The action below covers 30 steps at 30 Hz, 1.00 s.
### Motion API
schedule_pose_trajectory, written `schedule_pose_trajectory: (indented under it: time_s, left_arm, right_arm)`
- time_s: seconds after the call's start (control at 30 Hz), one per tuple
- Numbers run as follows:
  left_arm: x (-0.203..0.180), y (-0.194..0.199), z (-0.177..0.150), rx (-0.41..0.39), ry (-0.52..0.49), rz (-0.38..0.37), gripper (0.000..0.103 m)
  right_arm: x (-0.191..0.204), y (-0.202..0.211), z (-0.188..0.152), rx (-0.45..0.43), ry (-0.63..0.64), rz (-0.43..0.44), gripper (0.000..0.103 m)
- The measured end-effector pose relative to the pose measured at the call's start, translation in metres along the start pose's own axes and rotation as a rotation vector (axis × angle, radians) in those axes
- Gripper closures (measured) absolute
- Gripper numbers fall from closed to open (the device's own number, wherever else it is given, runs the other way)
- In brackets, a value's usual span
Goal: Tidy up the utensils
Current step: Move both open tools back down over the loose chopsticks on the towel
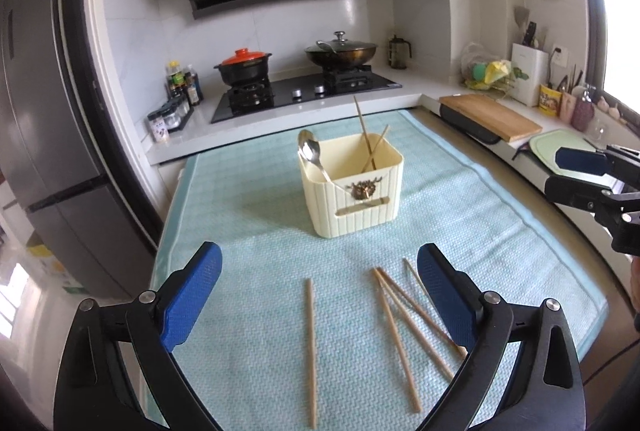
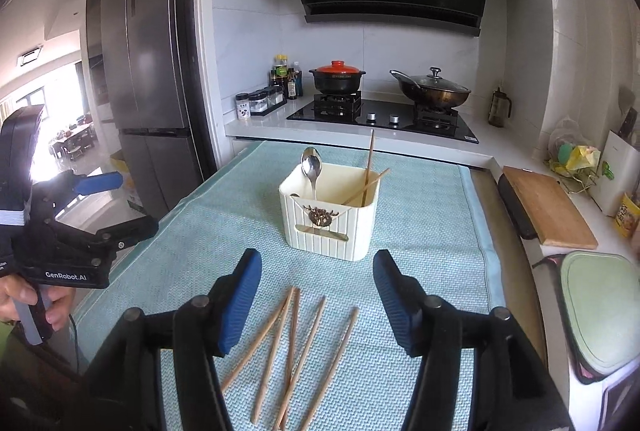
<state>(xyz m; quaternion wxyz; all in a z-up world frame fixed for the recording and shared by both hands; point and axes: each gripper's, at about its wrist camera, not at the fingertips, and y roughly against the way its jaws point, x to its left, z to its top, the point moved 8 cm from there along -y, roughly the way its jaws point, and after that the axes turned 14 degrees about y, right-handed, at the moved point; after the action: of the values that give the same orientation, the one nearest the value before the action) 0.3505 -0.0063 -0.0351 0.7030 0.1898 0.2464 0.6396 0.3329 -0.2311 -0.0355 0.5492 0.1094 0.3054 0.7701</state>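
A cream utensil holder (image 1: 352, 187) (image 2: 330, 215) stands on a light blue mat (image 1: 248, 215) (image 2: 420, 223). It holds a metal spoon (image 1: 310, 151) (image 2: 312, 167) and two wooden chopsticks (image 1: 364, 129) (image 2: 370, 163). Several loose wooden chopsticks (image 1: 400, 327) (image 2: 296, 351) lie on the mat near me. My left gripper (image 1: 320, 283) is open and empty above them; it also shows at the left of the right wrist view (image 2: 116, 203). My right gripper (image 2: 318, 295) is open and empty above the chopsticks; it shows at the right edge of the left wrist view (image 1: 568, 175).
A gas stove (image 1: 304, 91) (image 2: 384, 119) with a red-lidded pot (image 1: 242, 65) and a wok (image 1: 340, 53) stands behind the mat. A wooden cutting board (image 1: 490, 117) (image 2: 548, 207) and a green board (image 2: 600, 311) lie right. A fridge (image 1: 44, 111) stands left.
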Motion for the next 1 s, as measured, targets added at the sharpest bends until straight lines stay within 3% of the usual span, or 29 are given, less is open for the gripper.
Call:
schedule_pose_trajectory:
  time_s: [0.1,0.23,0.4,0.5,0.67,0.83,1.0]
  left_arm:
    - [0.003,-0.004,-0.029,0.077,0.050,-0.066,0.005]
    - [0.022,-0.015,-0.097,0.225,0.150,-0.118,0.005]
    - [0.056,-0.012,-0.168,0.287,0.175,0.023,0.003]
    - [0.072,-0.008,-0.196,0.331,0.266,0.024,0.003]
    - [0.097,-0.013,-0.211,0.338,0.454,-0.028,0.003]
    - [0.095,-0.024,-0.202,0.338,0.381,0.026,0.003]
    - [0.088,-0.045,-0.190,0.365,0.355,0.012,0.003]
  right_arm:
    - [0.001,0.010,-0.014,0.009,-0.007,-0.026,0.044]
    - [-0.002,0.022,-0.045,0.025,-0.047,-0.061,0.041]
    - [-0.005,0.019,-0.109,0.107,-0.134,-0.086,0.039]
    - [-0.004,0.007,-0.148,0.162,-0.180,-0.088,0.039]
    - [0.005,-0.009,-0.186,0.224,-0.262,-0.056,0.039]
    - [0.010,-0.023,-0.192,0.284,-0.264,-0.052,0.039]
    - [0.007,-0.041,-0.185,0.305,-0.286,-0.020,0.039]
